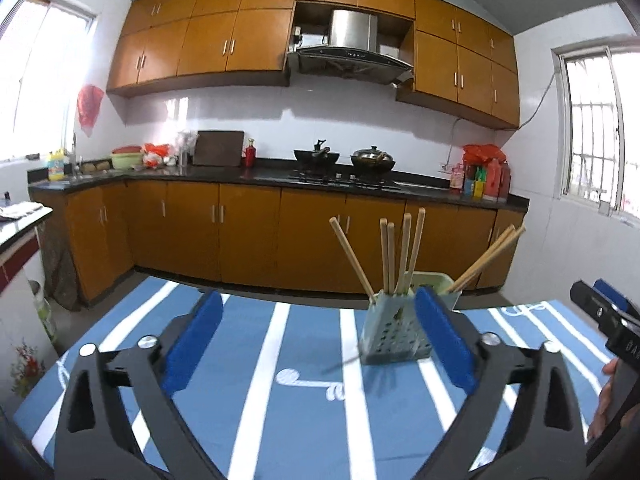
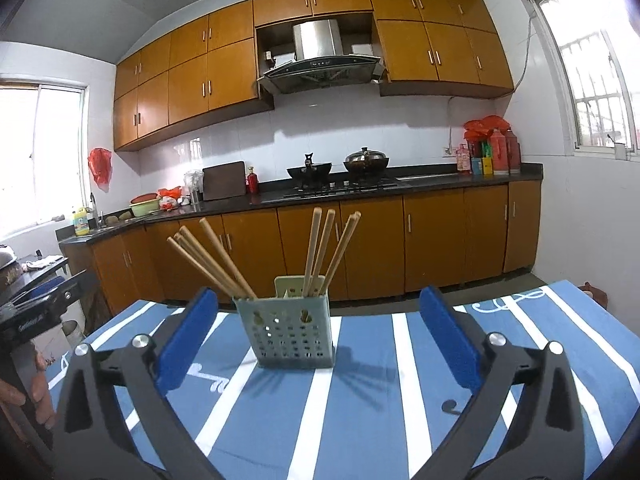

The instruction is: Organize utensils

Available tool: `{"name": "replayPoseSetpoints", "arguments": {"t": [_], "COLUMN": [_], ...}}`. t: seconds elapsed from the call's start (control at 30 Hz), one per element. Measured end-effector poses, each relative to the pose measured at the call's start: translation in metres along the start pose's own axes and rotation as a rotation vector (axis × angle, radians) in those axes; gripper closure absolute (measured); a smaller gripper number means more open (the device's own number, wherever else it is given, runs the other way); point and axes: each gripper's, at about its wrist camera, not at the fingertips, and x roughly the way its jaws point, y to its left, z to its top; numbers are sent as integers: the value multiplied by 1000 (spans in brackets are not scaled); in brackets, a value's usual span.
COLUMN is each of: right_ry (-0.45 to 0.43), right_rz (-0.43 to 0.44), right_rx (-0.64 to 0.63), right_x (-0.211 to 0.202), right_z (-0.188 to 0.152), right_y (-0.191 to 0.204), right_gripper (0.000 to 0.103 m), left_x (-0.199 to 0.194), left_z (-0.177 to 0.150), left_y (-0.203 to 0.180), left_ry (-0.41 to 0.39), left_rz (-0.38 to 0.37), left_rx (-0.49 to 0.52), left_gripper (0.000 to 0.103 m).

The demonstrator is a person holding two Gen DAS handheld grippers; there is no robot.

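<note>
Both tools, left tool (image 1: pixel 316 344) and right tool (image 2: pixel 320 338), gape empty; chopsticks (image 2: pixel 320 248) already stand in the holder (image 2: pixel 290 336), so sorting looks finished; nothing left to grab.

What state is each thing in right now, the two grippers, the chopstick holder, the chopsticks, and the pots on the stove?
Left gripper: open, nothing between its pads.
Right gripper: open, holding nothing.
Chopstick holder: upright on the striped tablecloth, untouched.
Chopsticks: standing in the holder in two bunches, one leaning left, one nearly upright.
Lidded pot: covered, on the stove.
Wok: uncovered, on the stove.
Cabinet doors: shut.
</note>
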Motion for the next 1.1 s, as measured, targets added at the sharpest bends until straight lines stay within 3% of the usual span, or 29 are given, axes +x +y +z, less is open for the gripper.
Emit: {"name": "replayPoseSetpoints", "arguments": {"t": [0.2, 0.47, 1.1], "right_ry": [68, 67, 128], "right_rz": [-22, -47, -69], "right_rx": [-14, -12, -44], "right_x": [-7, -31, -74], "right_z": [-22, -45, -95], "right_y": [13, 22, 29], "right_gripper": [4, 4, 4], "left_x": [-21, -44, -69], "left_z": [-22, -43, -89], "left_y": [-1, -6, -11], "left_ry": [-23, -27, 65], "left_rz": [6, -21, -1], "left_rx": [45, 44, 57], "left_gripper": [2, 2, 2]}}
